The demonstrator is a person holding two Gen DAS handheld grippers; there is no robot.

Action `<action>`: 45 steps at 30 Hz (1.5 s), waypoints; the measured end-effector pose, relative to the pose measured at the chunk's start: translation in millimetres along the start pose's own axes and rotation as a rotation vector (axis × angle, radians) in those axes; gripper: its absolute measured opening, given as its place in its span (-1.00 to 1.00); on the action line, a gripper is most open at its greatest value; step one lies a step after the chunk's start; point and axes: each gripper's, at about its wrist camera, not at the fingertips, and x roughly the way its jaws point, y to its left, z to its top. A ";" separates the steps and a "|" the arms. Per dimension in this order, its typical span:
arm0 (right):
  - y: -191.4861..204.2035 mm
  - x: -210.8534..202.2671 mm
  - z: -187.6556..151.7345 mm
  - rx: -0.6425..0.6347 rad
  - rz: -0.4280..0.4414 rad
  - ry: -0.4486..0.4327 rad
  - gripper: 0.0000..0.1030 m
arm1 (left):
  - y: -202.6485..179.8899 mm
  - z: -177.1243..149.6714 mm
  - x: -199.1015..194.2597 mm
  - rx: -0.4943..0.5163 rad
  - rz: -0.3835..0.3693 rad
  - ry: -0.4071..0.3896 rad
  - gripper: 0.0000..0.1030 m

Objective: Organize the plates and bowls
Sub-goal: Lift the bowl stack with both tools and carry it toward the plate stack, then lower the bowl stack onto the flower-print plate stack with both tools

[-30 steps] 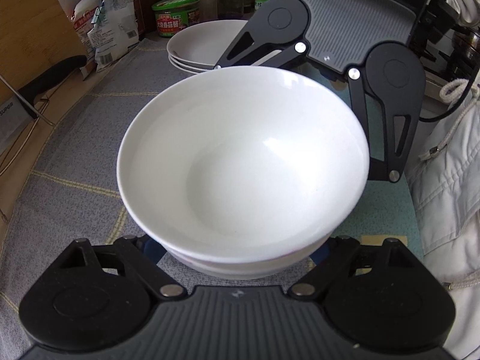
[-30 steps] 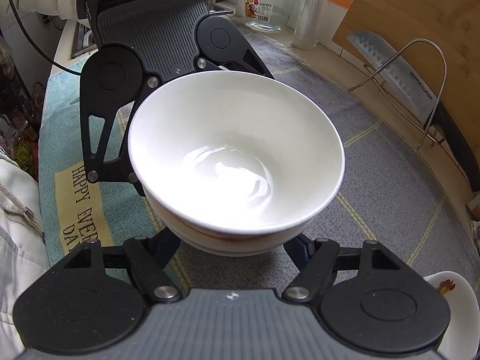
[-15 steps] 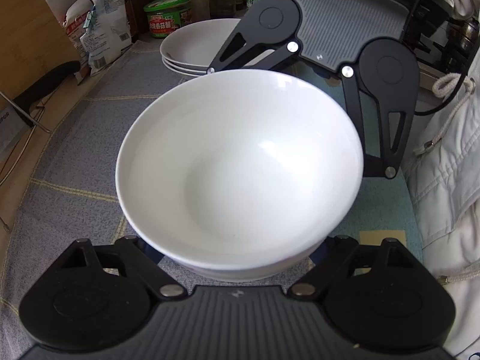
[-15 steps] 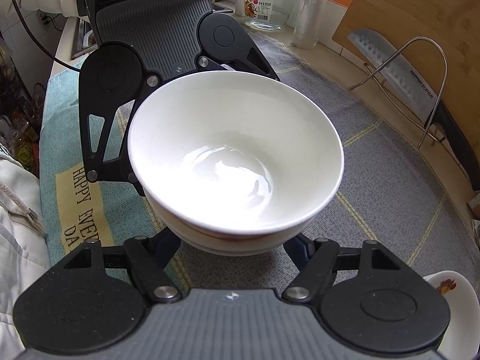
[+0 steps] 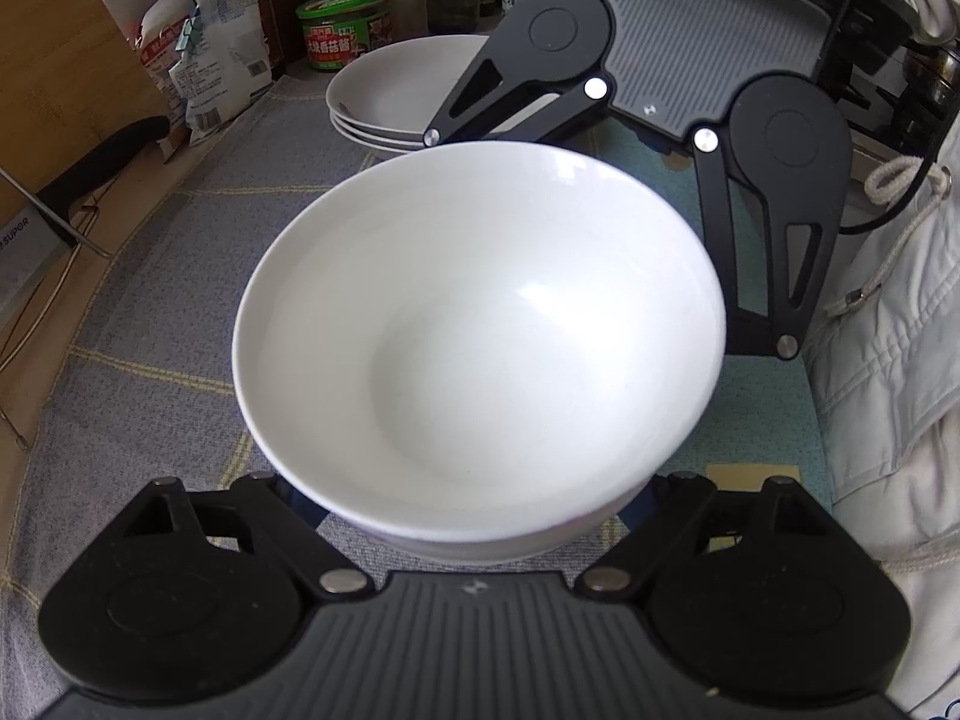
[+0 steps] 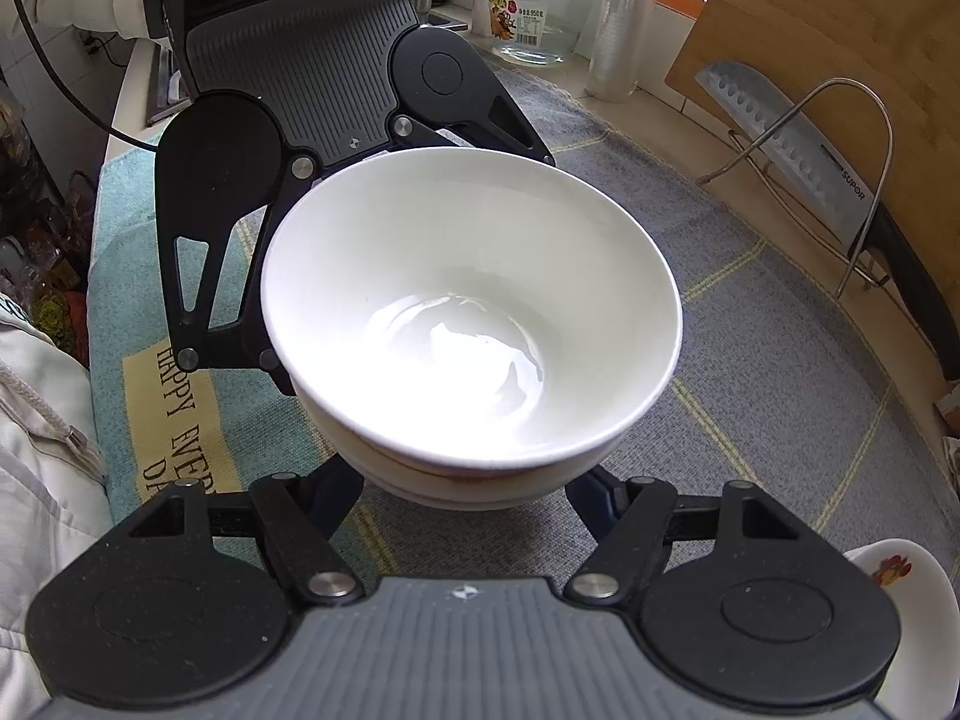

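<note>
1. I have two nested white bowls between my two tools, which reach in from opposite sides. The top bowl (image 5: 480, 348) sits inside the lower bowl (image 6: 468, 495).
2. The pair stands on the grey checked cloth (image 5: 180, 300), near where it meets the teal towel (image 6: 120, 276).
3. My left gripper (image 5: 474, 510) has a finger on either side of the lower bowl. The pads are hidden under the top bowl's rim, so I cannot tell whether they press on it.
4. My right gripper (image 6: 468, 486) has just been drawing its jaws in a little, with the lower bowl between them. Its fingers (image 6: 342, 480) lie tight against that bowl's wall on both sides, so I read it as clamped there.
5. In the left wrist view, a stack of white plates (image 5: 390, 90) lies beyond the bowls, toward the jars at the back.
6. In the right wrist view, a small flower-patterned dish (image 6: 900, 576) sits at the lower right, apart from the bowls.
</note>
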 end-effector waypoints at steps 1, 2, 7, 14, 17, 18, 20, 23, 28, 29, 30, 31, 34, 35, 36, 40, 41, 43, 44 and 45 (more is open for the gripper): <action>0.1 -1.3 0.0 -0.001 0.000 -0.002 0.51 | -1.3 0.8 -1.6 0.001 0.003 0.001 0.72; 0.7 -3.3 0.1 -0.002 0.001 -0.004 0.51 | -1.1 0.8 -3.1 0.002 0.004 0.001 0.72; 2.2 -15.9 -0.5 -0.008 -0.004 -0.014 0.51 | -0.1 2.2 -10.0 0.003 0.019 0.004 0.72; -2.4 -38.7 -7.3 -0.009 -0.013 -0.032 0.51 | 3.9 17.3 -14.4 0.010 0.034 -0.002 0.72; -7.3 -49.8 -13.8 -0.020 -0.031 -0.036 0.51 | 3.0 32.0 -11.3 0.019 0.042 -0.005 0.72; -9.5 -54.4 -15.9 -0.020 -0.037 -0.037 0.51 | 3.2 36.4 -10.7 0.024 0.045 -0.007 0.72; -14.7 -63.4 -22.5 -0.018 -0.051 -0.046 0.51 | 4.3 48.8 -8.1 0.034 0.050 -0.014 0.72; -24.3 -76.7 -32.2 -0.005 -0.072 -0.056 0.51 | 5.3 66.9 -3.2 0.060 0.057 -0.022 0.72; -42.3 -96.8 -52.9 0.017 -0.114 -0.058 0.51 | 10.0 99.3 12.6 0.101 0.054 -0.038 0.72; -46.0 -100.2 -56.9 0.023 -0.121 -0.057 0.51 | 11.1 105.2 16.1 0.111 0.053 -0.042 0.72; -49.3 -103.1 -60.6 0.029 -0.126 -0.055 0.51 | 12.1 110.5 19.4 0.121 0.051 -0.045 0.72; -54.0 -107.2 -66.1 0.038 -0.132 -0.054 0.51 | 13.3 115.6 22.8 0.130 0.048 -0.049 0.72; -65.9 -115.5 -80.4 0.059 -0.150 -0.049 0.51 | 15.4 131.7 36.2 0.153 0.040 -0.054 0.72; -69.2 -117.6 -84.9 0.062 -0.159 -0.046 0.51 | 15.7 135.4 40.2 0.159 0.039 -0.055 0.72; -72.4 -119.2 -88.3 0.065 -0.167 -0.044 0.51 | 16.4 139.6 45.1 0.164 0.036 -0.055 0.72; -85.3 -123.5 -100.8 0.078 -0.191 -0.033 0.51 | 18.2 152.3 62.3 0.186 0.035 -0.062 0.72; -88.8 -124.2 -104.1 0.085 -0.195 -0.031 0.51 | 19.1 154.9 66.6 0.190 0.032 -0.063 0.72; -94.6 -124.9 -109.7 0.094 -0.196 -0.027 0.51 | 20.2 157.7 73.9 0.196 0.026 -0.063 0.72; -97.2 -124.9 -112.4 0.098 -0.197 -0.024 0.51 | 22.1 161.1 78.4 0.197 0.024 -0.061 0.72; -98.4 -123.3 -113.7 0.100 -0.200 -0.020 0.51 | 23.3 163.5 82.2 0.199 0.024 -0.058 0.72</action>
